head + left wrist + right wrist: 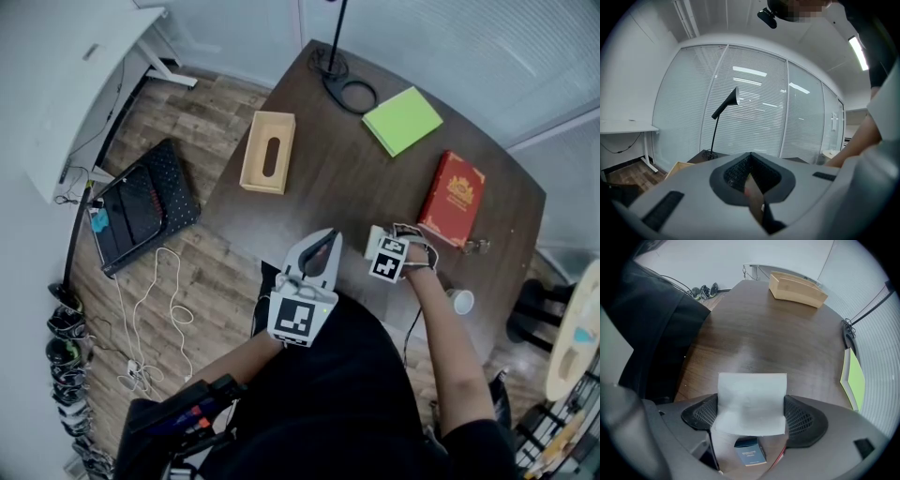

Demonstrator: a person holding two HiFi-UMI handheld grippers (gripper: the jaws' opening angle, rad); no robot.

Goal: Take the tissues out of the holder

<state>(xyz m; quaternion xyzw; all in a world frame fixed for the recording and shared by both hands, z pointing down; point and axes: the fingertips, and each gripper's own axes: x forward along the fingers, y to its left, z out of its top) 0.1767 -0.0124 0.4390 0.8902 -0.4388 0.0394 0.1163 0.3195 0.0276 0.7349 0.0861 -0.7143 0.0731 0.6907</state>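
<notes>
Right forearm reaches forward over the near part of the dark table [347, 192], wrist bent inward. My right gripper [750, 411] sits low above the tabletop, jaws partly closed on a white tissue [751, 390] that stands between the pads. My left gripper [325, 246] is held at the table's near edge beside the right one, tilted up toward the blinds, jaws pressed together and empty. The wooden tissue holder [255, 150] lies well apart at the far left corner.

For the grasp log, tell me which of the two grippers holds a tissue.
The right gripper: a white tissue is pinched between its jaws, while the left gripper is shut, without one.
</notes>
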